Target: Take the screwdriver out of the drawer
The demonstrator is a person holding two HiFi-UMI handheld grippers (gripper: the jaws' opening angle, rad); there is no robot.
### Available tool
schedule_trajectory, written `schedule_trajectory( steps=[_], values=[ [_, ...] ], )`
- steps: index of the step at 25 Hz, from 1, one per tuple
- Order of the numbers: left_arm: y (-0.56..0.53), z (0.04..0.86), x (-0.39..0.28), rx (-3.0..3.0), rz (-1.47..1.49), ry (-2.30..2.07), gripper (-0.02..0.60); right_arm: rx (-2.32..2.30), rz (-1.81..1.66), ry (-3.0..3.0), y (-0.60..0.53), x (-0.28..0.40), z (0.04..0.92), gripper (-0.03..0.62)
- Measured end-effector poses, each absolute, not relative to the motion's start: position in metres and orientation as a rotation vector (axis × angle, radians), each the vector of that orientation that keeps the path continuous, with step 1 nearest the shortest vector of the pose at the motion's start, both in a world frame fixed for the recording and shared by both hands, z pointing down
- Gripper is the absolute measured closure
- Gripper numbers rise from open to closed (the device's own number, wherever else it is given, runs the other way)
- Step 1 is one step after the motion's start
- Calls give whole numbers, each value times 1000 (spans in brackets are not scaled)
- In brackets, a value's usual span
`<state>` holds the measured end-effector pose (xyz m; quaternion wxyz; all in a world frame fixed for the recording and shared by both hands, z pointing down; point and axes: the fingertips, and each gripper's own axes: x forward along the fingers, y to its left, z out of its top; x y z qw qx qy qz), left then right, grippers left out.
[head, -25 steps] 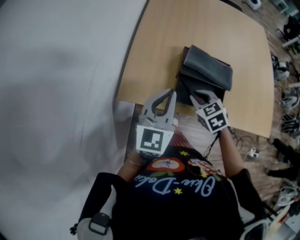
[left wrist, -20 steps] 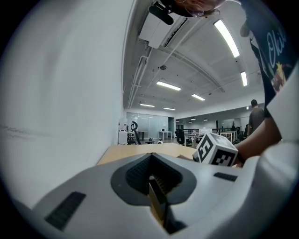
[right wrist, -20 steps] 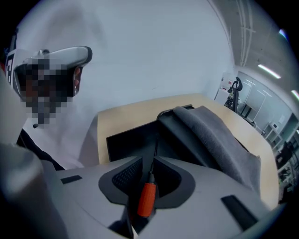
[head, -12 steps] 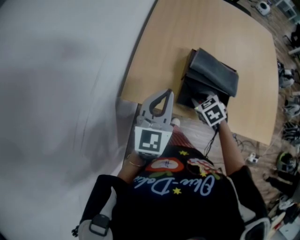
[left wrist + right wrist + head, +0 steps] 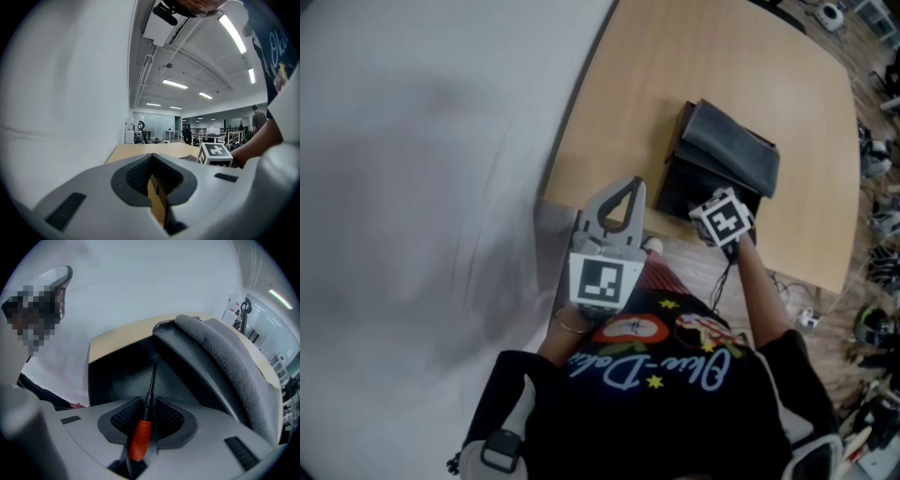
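Gripping screwdriver point(image 5: 140, 437) by orange handle, right tool point(image 5: 149, 403) at open drawer point(image 5: 119, 376); left tool point(image 5: 152, 164) pinched together, empty, near surface point(image 5: 694, 66) edge.

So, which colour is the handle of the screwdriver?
The screwdriver handle is orange-red; the right gripper view shows it best.

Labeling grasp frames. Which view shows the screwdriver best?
Right gripper view: the screwdriver, orange-handled, sits clamped in the right tongs, its black shaft pointing into the open drawer. Head view: the marker cube hides it. Left gripper view: only that cube shows, no screwdriver.
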<state>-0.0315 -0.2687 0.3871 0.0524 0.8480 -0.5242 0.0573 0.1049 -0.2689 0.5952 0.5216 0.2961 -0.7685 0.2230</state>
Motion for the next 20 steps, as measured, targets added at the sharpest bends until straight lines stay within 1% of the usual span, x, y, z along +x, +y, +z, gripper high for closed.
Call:
schedule_trajectory(
  steps=[5,9,12,20],
  values=[
    [-268,385,-33,2576,170,-1605,581,687,537,-1820,-267,104,595,516],
    [-267,385,-34,2585,173,-1609,581,692,554,-1824,-266,102,598,540],
    [-268,386,-34,2587,172,-1607,581,727,526,-1817,-268,107,599,542],
    [-262,382,-37,2596,159,-1621,581,846,478,-1902,-270,114,571,542]
  ],
)
